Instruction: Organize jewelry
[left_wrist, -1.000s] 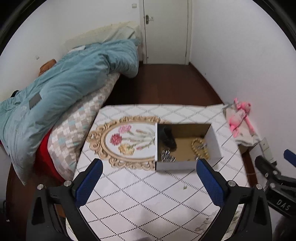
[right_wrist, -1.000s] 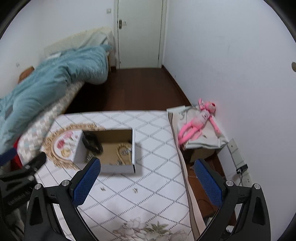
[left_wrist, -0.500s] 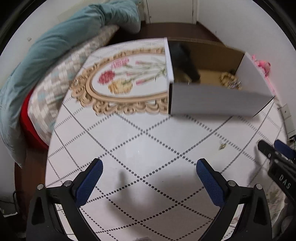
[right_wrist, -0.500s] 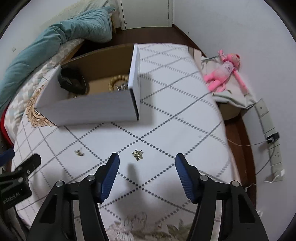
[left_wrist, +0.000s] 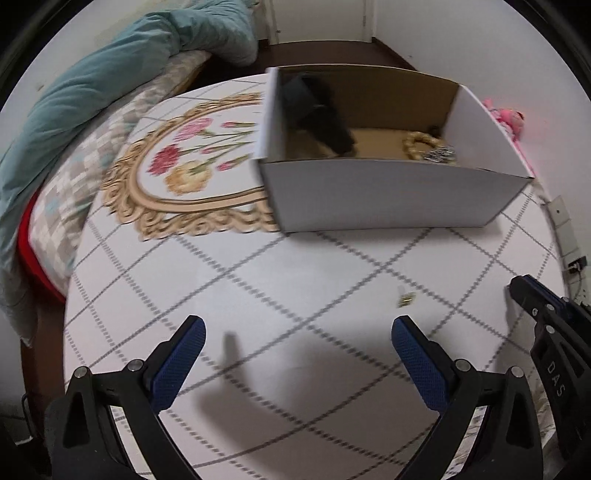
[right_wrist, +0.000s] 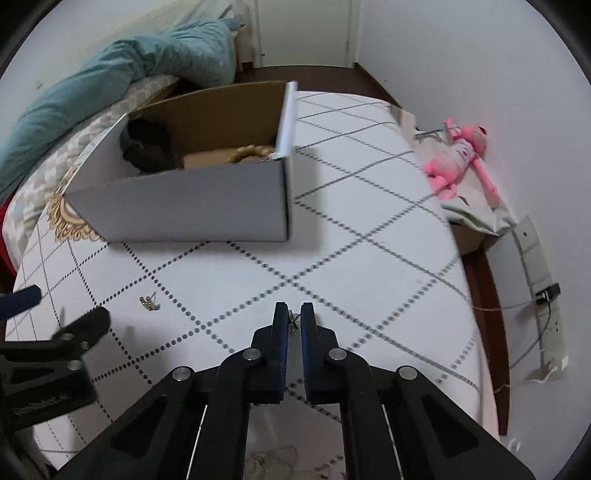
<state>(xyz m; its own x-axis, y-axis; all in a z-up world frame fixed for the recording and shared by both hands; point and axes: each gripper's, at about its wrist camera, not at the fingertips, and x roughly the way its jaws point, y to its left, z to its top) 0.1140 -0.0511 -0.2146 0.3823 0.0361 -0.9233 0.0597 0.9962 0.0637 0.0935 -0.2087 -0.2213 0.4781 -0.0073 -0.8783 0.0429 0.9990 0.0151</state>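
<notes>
Earring (right_wrist: 293, 320) sits on the tablecloth (right_wrist: 369, 266), pinched between my right gripper (right_wrist: 294, 316) pads; its jaws have just closed on it. Tiny, light, slippery metal, so I'd grip its body squarely. Left gripper (left_wrist: 295, 332) hangs spread, empty; another earring (right_wrist: 149, 302) lies near the box (right_wrist: 184, 206).

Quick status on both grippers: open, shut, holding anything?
Left gripper: open, nothing between its fingers.
Right gripper: jaws have just closed on a small gold earring lying on the tablecloth.
</notes>
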